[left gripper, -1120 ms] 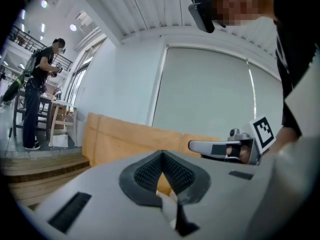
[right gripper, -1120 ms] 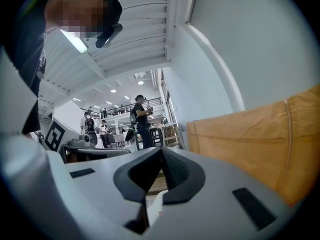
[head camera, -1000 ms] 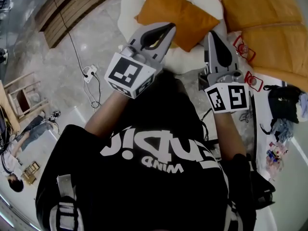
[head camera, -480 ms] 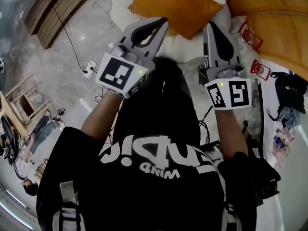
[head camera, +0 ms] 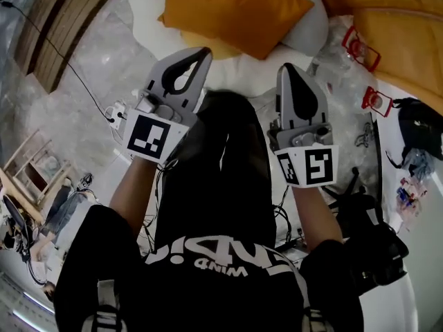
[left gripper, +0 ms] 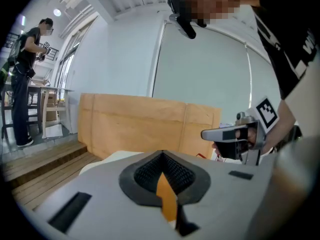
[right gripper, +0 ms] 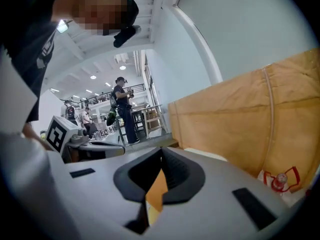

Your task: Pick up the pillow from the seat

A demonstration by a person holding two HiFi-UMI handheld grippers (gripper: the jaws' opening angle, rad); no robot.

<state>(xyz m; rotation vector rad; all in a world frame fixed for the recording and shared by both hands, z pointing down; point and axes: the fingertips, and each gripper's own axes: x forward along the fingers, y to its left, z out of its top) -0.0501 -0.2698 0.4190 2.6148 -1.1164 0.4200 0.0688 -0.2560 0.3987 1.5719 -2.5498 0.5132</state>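
Our left gripper (head camera: pixel 203 51) has its fingers pressed together with nothing between them, and so does our right gripper (head camera: pixel 289 68). The orange square fabric pillow (head camera: pixel 235 9) lies ahead of both sets of fingertips, untouched, on the white cushioned seat (head camera: pixel 149 12). Its far edge is cut off by the top of the head view. In each gripper view we see only an orange sliver of it through the notch behind the closed fingertips; the grey fingers hide the rest. Our dark clothing hides the seat's near edge. Beyond the right fingers, a tan quilted cushion (head camera: pixel 394 26) runs out of frame.
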